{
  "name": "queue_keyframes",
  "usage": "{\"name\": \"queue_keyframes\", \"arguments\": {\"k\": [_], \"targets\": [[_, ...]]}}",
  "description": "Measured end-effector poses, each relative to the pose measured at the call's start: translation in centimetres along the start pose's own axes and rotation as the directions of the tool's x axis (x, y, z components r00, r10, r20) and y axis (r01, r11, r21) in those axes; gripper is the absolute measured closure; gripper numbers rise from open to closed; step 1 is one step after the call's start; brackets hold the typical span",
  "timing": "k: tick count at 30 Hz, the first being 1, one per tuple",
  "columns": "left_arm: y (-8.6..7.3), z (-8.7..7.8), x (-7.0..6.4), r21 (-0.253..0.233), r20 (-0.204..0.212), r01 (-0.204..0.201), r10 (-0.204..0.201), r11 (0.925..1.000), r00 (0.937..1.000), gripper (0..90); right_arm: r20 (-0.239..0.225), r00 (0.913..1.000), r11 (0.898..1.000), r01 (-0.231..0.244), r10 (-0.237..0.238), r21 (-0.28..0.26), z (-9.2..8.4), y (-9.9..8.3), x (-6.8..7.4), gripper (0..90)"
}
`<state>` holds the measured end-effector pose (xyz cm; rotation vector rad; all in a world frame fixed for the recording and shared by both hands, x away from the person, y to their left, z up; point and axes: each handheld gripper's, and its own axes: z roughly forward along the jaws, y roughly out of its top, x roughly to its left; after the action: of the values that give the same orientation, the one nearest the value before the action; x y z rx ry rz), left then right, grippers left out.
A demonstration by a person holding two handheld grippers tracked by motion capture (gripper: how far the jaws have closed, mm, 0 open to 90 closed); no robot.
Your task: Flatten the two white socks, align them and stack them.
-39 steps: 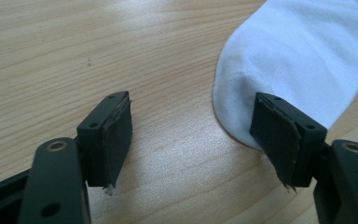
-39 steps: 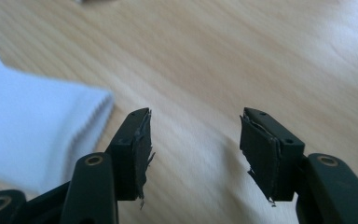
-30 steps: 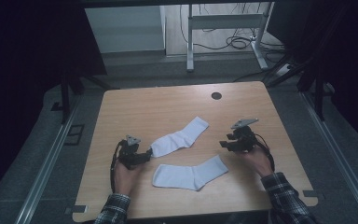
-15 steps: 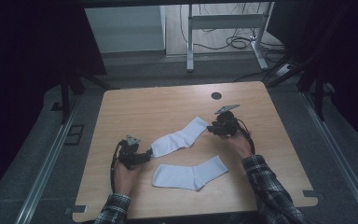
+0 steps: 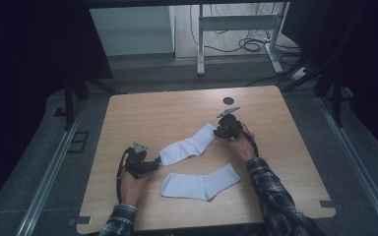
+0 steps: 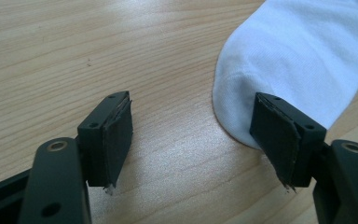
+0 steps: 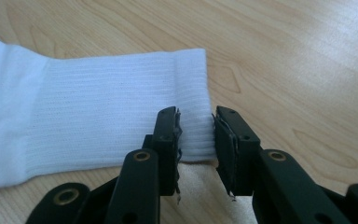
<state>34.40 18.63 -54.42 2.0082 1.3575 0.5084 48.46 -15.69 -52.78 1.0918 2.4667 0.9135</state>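
Lying flat on the tabletop (image 5: 142,113), the far white sock (image 5: 189,145) has its ribbed cuff between the right tool's (image 7: 196,135) just-closing jaws; the left tool (image 6: 193,140) gapes open at its rounded toe.

I'm looking down on a light wooden table with rounded corners (image 5: 142,110), sitting centre frame. One white ribbed cotton sock (image 5: 189,146) lies flat and diagonal in the middle of the top, cuff toward the upper right, toe toward the lower left. A second white sock (image 5: 200,183) lies flat just below it, well apart, nearer the bottom edge. A small round dark disc (image 5: 228,101) sits near the upper edge, right of centre.
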Motion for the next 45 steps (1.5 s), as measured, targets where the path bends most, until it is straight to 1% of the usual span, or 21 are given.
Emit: {"name": "queue_keyframes", "arguments": {"k": [2, 4, 6, 9, 11, 12, 13, 14, 15, 17, 19, 21, 23, 27, 28, 34, 40, 45], "targets": [[0.0, 0.0, 0.1, 0.0, 0.004, -0.003, 0.003, 1.0, 1.0, 30.8, -0.026, 0.9993, 1.0, -0.028, 0.028, 0.006, -0.2, -0.2, -0.1, 73.5], [0.1, 0.0, 0.3, -0.004, 0.001, 0.0, 0.0, 1.0, 1.0, 33.2, -0.035, 0.9989, 0.999, -0.031, 0.031, 0.013, -0.5, -0.4, -0.1, 75.7], [0.2, 0.1, 0.5, -0.011, 0.009, -0.006, 0.006, 0.9999, 0.9999, 38.0, -0.044, 0.9983, 0.999, -0.037, 0.038, 0.015, -0.7, -0.8, 0.0, 76.6], [0.4, 0.3, 0.7, -0.023, 0.033, -0.019, 0.019, 0.9996, 0.9993, 52.3, -0.057, 0.9973, 0.999, -0.045, 0.046, 0.02, -1.2, -1.2, 0.3, 77.3], [0.5, 0.4, 0.6, -0.027, 0.06, -0.023, 0.024, 0.9994, 0.9979, 68.4, -0.06, 0.9975, 0.999, -0.037, 0.039, 0.021, -1.4, -1.5, 0.5, 77.5], [0.5, 0.4, 0.5, -0.025, 0.087, -0.026, 0.028, 0.9994, 0.9958, 74.6, -0.063, 0.9971, 0.999, -0.041, 0.042, 0.023, -1.5, -1.6, 0.5, 77.6], [0.6, 0.5, 0.5, -0.024, 0.098, -0.023, 0.025, 0.9995, 0.9949, 82.7, -0.066, 0.9971, 0.999, -0.037, 0.038, 0.023, -1.6, -1.7, 0.6, 77.7], [0.6, 0.5, 0.4, -0.024, 0.107, -0.021, 0.023, 0.9995, 0.994, 86.7, -0.066, 0.9971, 0.999, -0.036, 0.037, 0.023, -1.7, -1.7, 0.7, 77.8], [0.7, 0.6, 0.4, -0.023, 0.107, -0.02, 0.022, 0.9995, 0.994, 88.3, -0.066, 0.9971, 0.999, -0.036, 0.038, 0.026, -1.8, -1.8, 0.7, 77.9], [0.8, 0.6, 0.4, -0.016, 0.11, -0.015, 0.017, 0.9998, 0.9938, 89.3, -0.066, 0.9973, 0.999, -0.031, 0.033, 0.026, -2.0, -1.9, 0.9, 78.6], [0.8, 0.6, 0.5, -0.014, 0.126, 0.015, -0.013, 0.9998, 0.992, 89.7, -0.065, 0.9976, 0.999, -0.023, 0.025, 0.025, -2.1, -2.1, 1.1, 79.1], [0.8, 0.7, 0.9, -0.013, 0.161, 0.047, -0.044, 0.9988, 0.986, 89.9, -0.064, 0.9977, 0.999, -0.021, 0.022, 0.026, -2.3, -2.2, 1.3, 79.5], [0.8, 0.8, 1.2, -0.008, 0.186, 0.072, -0.069, 0.9974, 0.9801, 90.0, -0.065, 0.9977, 1.0, -0.016, 0.018, 0.025, -2.6, -2.2, 1.5, 79.8], [1.4, 0.4, 1.0, -0.018, 0.185, 0.065, -0.061, 0.9977, 0.9808, 90.0, -0.068, 0.9975, 1.0, -0.017, 0.018, 0.015, -3.4, -2.3, 1.6, 80.1], [1.5, 0.2, 1.0, -0.023, 0.186, 0.065, -0.06, 0.9976, 0.9808, 90.0, -0.07, 0.9974, 1.0, -0.017, 0.017, 0.006, -3.6, -2.3, 1.5, 80.1], [2.6, -1.4, 0.9, -0.067, 0.186, 0.061, -0.047, 0.9959, 0.9813, 90.0, -0.08, 0.9965, 0.999, -0.027, 0.025, -0.025, -5.3, -2.3, 1.3, 80.3], [3.2, -2.6, 0.6, -0.082, 0.187, 0.044, -0.028, 0.9956, 0.9819, 90.0, -0.087, 0.9961, 0.997, -0.019, 0.013, -0.069, -7.5, -1.9, 1.3, 80.4], [3.6, -3.5, 0.2, -0.093, 0.189, 0.03, -0.012, 0.9952, 0.9818, 90.0, -0.085, 0.9964, 0.996, -0.008, 0.001, -0.088, -8.9, -1.9, 1.4, 80.4]]}}
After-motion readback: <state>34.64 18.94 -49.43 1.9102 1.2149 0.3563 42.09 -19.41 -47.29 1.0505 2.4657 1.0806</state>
